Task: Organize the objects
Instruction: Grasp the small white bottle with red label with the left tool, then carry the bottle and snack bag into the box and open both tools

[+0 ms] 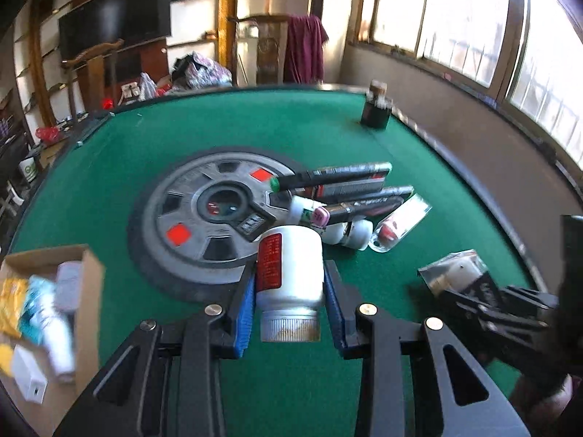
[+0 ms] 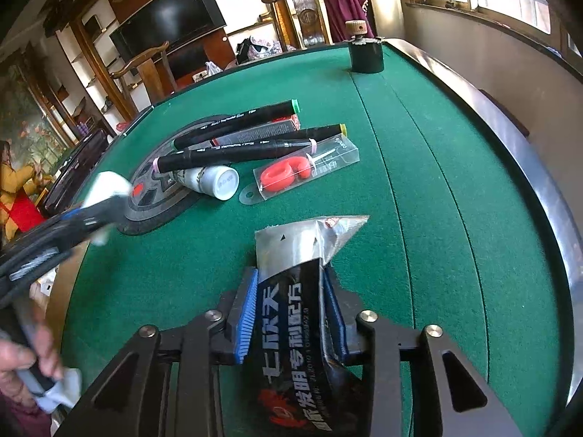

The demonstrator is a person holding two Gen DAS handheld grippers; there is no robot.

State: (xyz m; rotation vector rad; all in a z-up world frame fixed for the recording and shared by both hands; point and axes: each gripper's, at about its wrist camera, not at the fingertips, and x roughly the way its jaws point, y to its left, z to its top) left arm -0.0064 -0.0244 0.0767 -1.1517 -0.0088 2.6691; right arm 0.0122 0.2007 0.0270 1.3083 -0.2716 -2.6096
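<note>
Green felt covers the worktop (image 1: 145, 153), with a grey round hub (image 1: 215, 218) set into its centre and a cardboard box (image 1: 87, 291) of mixed items at its near left edge. Left claw (image 1: 289, 302) is clenched on a white bottle (image 1: 289, 276) with a red label, held above the felt near the hub; right claw (image 2: 289, 313) grips a black-and-silver sachet (image 2: 291, 291) — also clear of the surface. Black markers (image 2: 237, 138), a small white bottle (image 2: 215, 180) and a clear packet (image 2: 298, 171) with a red item lie piled just beyond the hub — a dark jar (image 2: 366, 52) stands well apart at the far edge.
</note>
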